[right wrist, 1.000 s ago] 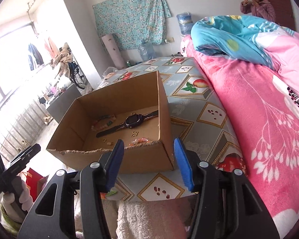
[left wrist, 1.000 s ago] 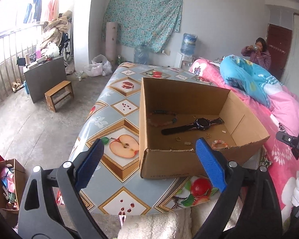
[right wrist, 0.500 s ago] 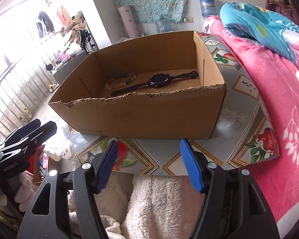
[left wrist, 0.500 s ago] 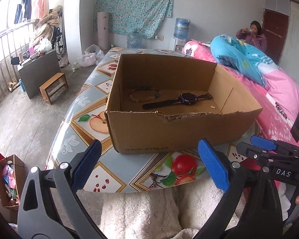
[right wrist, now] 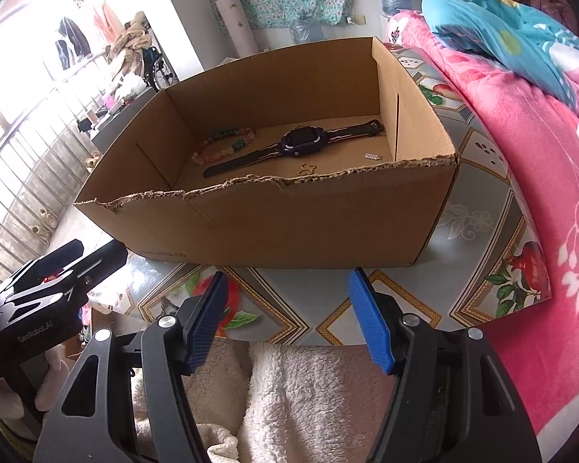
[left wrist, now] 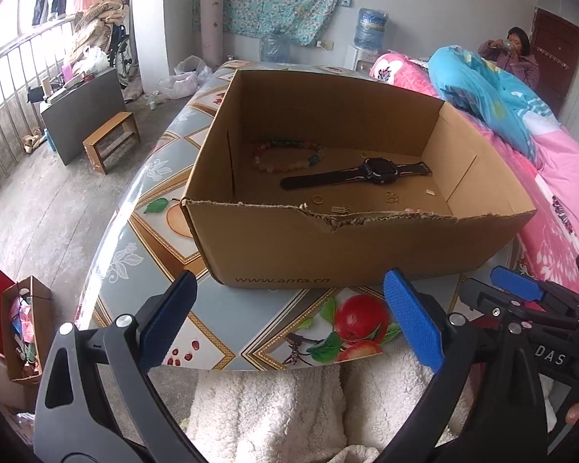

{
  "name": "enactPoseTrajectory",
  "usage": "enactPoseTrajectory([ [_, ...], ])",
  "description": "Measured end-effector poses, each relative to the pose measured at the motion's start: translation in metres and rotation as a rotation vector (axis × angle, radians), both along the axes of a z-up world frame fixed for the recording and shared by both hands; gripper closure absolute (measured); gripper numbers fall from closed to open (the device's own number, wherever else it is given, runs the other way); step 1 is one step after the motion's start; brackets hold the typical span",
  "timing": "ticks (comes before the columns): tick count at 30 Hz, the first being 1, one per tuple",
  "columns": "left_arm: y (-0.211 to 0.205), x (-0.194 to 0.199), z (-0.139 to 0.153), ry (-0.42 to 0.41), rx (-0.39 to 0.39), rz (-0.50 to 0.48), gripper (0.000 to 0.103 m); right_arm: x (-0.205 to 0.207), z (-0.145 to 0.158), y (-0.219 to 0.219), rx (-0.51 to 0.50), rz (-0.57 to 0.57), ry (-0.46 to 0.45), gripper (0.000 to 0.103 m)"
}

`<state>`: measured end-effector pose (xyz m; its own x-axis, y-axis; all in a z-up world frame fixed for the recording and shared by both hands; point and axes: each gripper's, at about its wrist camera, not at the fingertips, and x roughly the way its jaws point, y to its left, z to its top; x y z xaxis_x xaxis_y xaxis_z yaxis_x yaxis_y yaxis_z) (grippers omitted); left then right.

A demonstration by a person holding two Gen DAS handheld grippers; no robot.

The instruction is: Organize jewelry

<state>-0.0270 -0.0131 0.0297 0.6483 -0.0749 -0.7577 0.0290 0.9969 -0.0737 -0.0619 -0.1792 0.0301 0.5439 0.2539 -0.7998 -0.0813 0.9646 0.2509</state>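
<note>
An open cardboard box [left wrist: 274, 247] [right wrist: 289, 223] stands on a table with a fruit-pattern cloth [left wrist: 312, 328]. Inside lie a black watch [left wrist: 366, 173] [right wrist: 297, 142], a bead bracelet [left wrist: 285, 154] [right wrist: 224, 144], a small gold ring [left wrist: 318, 198] and other small gold pieces [left wrist: 391, 196] [right wrist: 307, 169]. My left gripper [left wrist: 289, 316] is open and empty, in front of the box. My right gripper [right wrist: 285, 308] is open and empty, also in front of the box, and shows at the right in the left wrist view [left wrist: 517, 289].
A pink bed [right wrist: 540, 162] with a blue quilt [left wrist: 482, 92] lies right of the table. A person [left wrist: 517, 58] stands at the far door. A wooden stool [left wrist: 112, 141], a grey cabinet [left wrist: 81, 104] and a floor box [left wrist: 23, 328] are left. White fleece [right wrist: 308, 393] lies below both grippers.
Both grippers have pulled back from over the box to in front of it. The box now appears whole from outside. Both jaws stay open and empty.
</note>
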Motion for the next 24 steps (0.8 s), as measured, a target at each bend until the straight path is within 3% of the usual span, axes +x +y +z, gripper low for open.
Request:
enactPoseTrajectory([
  [9,-0.001,0.014,-0.004,0.077,0.027,0.041,0.009,0.006,0.002,-0.001,0.006,0.001,0.013,0.04],
  [16,0.001,0.022,-0.009,0.125,-0.006,0.041,0.009,0.009,0.003,0.006,0.002,0.021,0.013,0.04],
  [24,-0.001,0.024,-0.013,0.139,-0.001,0.035,0.009,0.01,0.005,0.009,-0.007,0.019,0.012,0.04],
])
